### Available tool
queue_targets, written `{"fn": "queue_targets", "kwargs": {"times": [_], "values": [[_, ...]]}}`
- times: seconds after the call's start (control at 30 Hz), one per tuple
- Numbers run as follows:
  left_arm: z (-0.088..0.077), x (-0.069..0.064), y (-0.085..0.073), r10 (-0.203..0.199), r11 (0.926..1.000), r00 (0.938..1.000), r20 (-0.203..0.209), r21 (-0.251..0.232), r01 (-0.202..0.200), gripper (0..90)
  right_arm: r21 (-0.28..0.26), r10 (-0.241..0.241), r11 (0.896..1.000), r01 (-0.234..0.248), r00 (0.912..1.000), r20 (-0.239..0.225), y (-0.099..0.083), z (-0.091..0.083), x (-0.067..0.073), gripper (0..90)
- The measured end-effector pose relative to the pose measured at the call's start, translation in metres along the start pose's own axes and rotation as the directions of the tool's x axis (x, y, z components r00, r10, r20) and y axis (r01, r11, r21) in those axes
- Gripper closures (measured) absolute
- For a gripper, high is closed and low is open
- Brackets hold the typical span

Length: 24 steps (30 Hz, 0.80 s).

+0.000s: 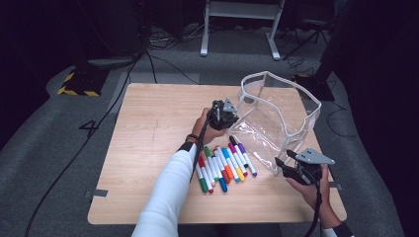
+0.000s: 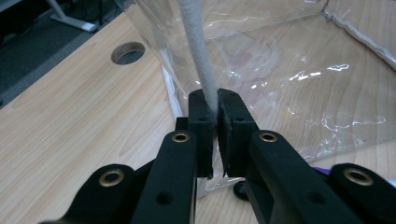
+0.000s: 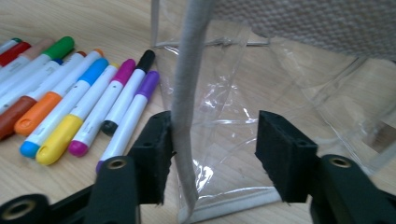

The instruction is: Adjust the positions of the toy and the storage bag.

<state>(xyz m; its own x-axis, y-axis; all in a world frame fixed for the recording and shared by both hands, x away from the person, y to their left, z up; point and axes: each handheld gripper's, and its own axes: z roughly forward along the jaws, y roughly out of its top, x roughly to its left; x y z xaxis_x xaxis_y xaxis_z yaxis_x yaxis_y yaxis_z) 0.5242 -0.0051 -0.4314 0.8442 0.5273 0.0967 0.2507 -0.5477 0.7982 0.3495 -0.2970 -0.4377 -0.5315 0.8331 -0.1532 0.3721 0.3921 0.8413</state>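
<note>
**Clear pouch held at its rim, markers laid alongside**

Where the wooden table (image 1: pixel 148 148) is seen from the high view, a clear plastic pouch (image 1: pixel 276 118) with white edging is found standing open on its right half, mouth upward. Item one: the left gripper (image 1: pixel 228 117), held in the person's left hand (image 1: pixel 207 129), is placed at the pouch's near-left corner. In the left gripper view the jaws are seen closed to a narrow slit on the white corded rim (image 2: pixel 201 56), which is pinched between the two pads and rises straight up from them. A round hole in the tabletop (image 2: pixel 128 52) is noted to the left of the pouch in that view.

Item two: the right gripper (image 1: pixel 286 165), held in the right hand (image 1: pixel 311 190), is positioned at the pouch's near-right corner, close to the table's front edge. In the right gripper view its jaws are spread wide; a strip of white edging (image 3: pixel 187 93) lies against the inner face of the left pad, while the other pad stands well apart from it. Whether that strip is actually pressed by the pad cannot be told for certain.

Item three: a row of coloured markers (image 1: pixel 225 168) is laid side by side on the table, between the two grippers and just beside the pouch's near wall. Caps in green, red, blue, orange, yellow, magenta, black and purple are counted among them (image 3: pixel 84 98).
</note>
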Motion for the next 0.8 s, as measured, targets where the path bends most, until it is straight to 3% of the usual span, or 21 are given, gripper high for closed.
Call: {"fn": "queue_targets", "kwargs": {"times": [0.03,0.2,0.23,0.37,0.47,0.63,0.8], "values": [[-0.003,0.001,-0.002,-0.004,1.0000,1.0000,-0.007,-0.002,0.004,85.4,0.003,0.004,1.000,-0.004,0.9995,0.031,0.000,0.001,-0.001,51.7],[-0.010,0.003,-0.005,0.001,0.9999,0.9998,-0.021,0.011,-0.001,86.0,0.003,0.041,0.999,-0.042,0.9949,0.092,0.001,0.007,-0.012,53.4],[-0.014,0.005,-0.007,-0.008,0.9999,0.9995,-0.030,0.014,0.008,86.0,0.000,0.061,0.998,-0.062,0.9913,0.116,0.003,0.014,-0.021,52.6],[-0.021,0.010,-0.013,-0.020,0.9996,0.9984,-0.053,0.016,0.021,86.1,0.002,0.092,0.996,-0.093,0.9898,0.109,0.011,0.030,-0.033,53.9],[-0.024,0.012,-0.016,-0.024,0.9995,0.9975,-0.066,0.019,0.025,86.1,0.006,0.088,0.996,-0.089,0.9913,0.098,0.015,0.039,-0.035,57.0],[-0.036,0.013,-0.027,-0.035,0.9993,0.9962,-0.080,0.011,0.036,86.3,0.029,0.043,0.999,-0.045,0.9977,0.053,0.023,0.065,-0.031,75.1],[-0.045,0.011,-0.033,-0.028,0.9995,0.9957,-0.089,0.013,0.029,86.5,0.041,0.022,0.999,-0.023,0.9997,0.014,0.026,0.075,-0.030,78.9]]}}
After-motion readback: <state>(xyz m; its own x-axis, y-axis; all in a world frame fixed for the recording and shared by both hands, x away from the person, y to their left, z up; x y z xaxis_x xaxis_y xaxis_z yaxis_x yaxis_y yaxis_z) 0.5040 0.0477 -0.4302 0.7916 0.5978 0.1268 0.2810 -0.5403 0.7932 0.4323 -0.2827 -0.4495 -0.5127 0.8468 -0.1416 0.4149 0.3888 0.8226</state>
